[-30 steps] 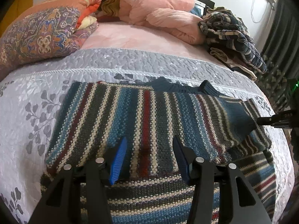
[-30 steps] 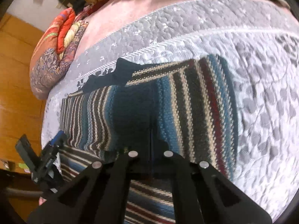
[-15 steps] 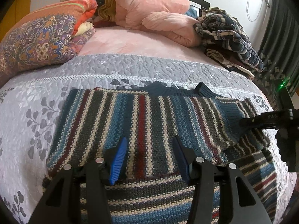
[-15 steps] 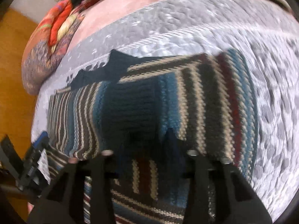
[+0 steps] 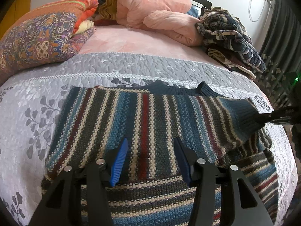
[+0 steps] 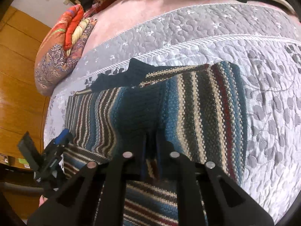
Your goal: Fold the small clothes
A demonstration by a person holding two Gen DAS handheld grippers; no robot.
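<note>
Currently, 1 striped knitted wool sweater (image 5: 150, 124) on grey quilted bedspread (image 5: 37, 101): right gripper (image 6: 150, 141) pinches sleeve cuff mid-fold; left gripper (image 5: 150, 150) gapes, empty. Next: lay the sleeve flat.

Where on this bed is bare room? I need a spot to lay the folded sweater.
Free: the grey floral quilt left of the striped knit sweater, and the pink sheet between the paisley cushion and pink duvet. Crowded: the far right corner, under the heap of checked clothes.

striped sweater (image 5: 150, 124) on quilted bed (image 5: 131, 69)
</note>
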